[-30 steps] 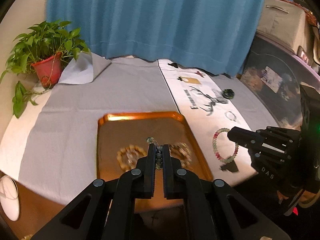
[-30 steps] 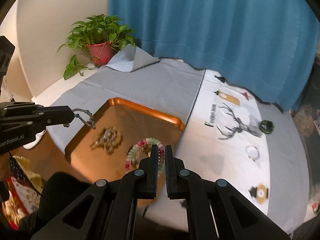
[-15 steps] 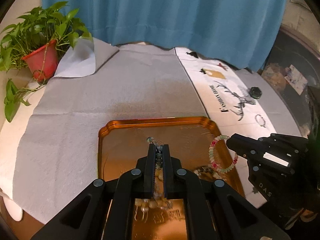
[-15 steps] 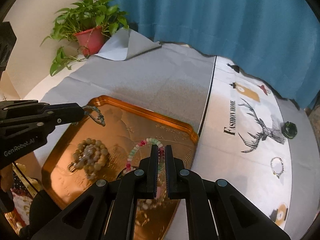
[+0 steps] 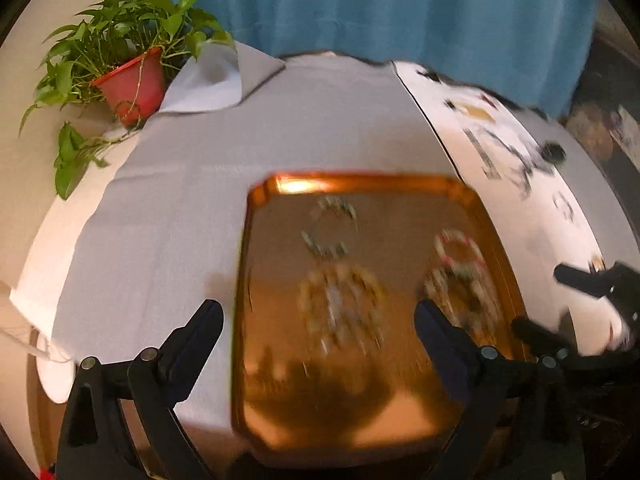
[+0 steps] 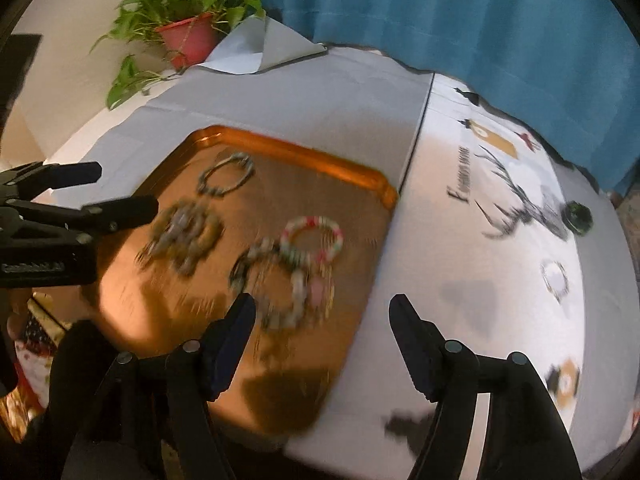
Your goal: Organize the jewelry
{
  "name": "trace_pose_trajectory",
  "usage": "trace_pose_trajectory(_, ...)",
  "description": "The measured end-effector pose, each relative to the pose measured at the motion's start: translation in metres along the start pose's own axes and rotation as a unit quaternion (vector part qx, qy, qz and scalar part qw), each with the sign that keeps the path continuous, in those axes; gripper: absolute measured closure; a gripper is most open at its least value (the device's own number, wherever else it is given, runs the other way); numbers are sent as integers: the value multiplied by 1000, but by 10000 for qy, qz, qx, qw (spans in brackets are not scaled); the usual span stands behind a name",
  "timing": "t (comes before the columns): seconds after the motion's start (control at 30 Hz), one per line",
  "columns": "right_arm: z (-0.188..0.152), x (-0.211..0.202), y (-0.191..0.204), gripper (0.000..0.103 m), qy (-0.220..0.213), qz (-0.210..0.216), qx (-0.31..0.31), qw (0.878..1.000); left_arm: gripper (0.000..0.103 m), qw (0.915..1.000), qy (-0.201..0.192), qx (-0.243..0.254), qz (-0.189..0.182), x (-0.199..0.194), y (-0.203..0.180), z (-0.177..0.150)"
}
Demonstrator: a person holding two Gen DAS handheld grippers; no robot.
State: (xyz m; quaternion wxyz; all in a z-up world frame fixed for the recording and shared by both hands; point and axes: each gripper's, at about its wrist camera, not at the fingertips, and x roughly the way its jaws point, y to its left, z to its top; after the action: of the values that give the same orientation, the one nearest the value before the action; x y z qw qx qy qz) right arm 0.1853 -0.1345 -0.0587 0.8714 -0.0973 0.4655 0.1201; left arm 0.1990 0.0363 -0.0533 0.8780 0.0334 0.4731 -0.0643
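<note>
Left gripper (image 5: 318, 316) and right gripper (image 6: 322, 312) both opening over the copper tray (image 6: 320, 158), nothing between jaws. Four bead bracelets lie in the tray, including a pink-green bracelet (image 6: 312, 240) near its right rim. Bare grey cloth (image 5: 168, 208) left and far. Deer-print runner (image 6: 516, 200) lettering blurred, unreadable.

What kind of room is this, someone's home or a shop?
Probably a home, though that is a guess: a table under a grey cloth stands before a blue curtain, with a potted plant in the corner and a copper tray of bead bracelets.
</note>
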Motion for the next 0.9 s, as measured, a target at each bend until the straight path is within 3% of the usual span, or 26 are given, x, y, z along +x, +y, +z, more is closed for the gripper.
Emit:
trace_pose_trajectory(0.17,-39,-60,-6,33,-225,-195,215,9993,8,9995,34,168,-256,-45,-31,-33)
trace_pose_trajectory(0.43,-88,-152,-27,30,-802,-600,618,9931,8,9950,-345,-208,-913,-123,-64,-61)
trace_pose_trajectory(0.7,-131,-202,-51,29,-968,-896,1019,9860,8,9942,-612,144,-877,-197,-102,-74)
trace_pose_trajectory(0.9,-155,-230,-66,29,-1086,-966,1252,9814,7,9905,-572,107,-1248,-255,-122,-77)
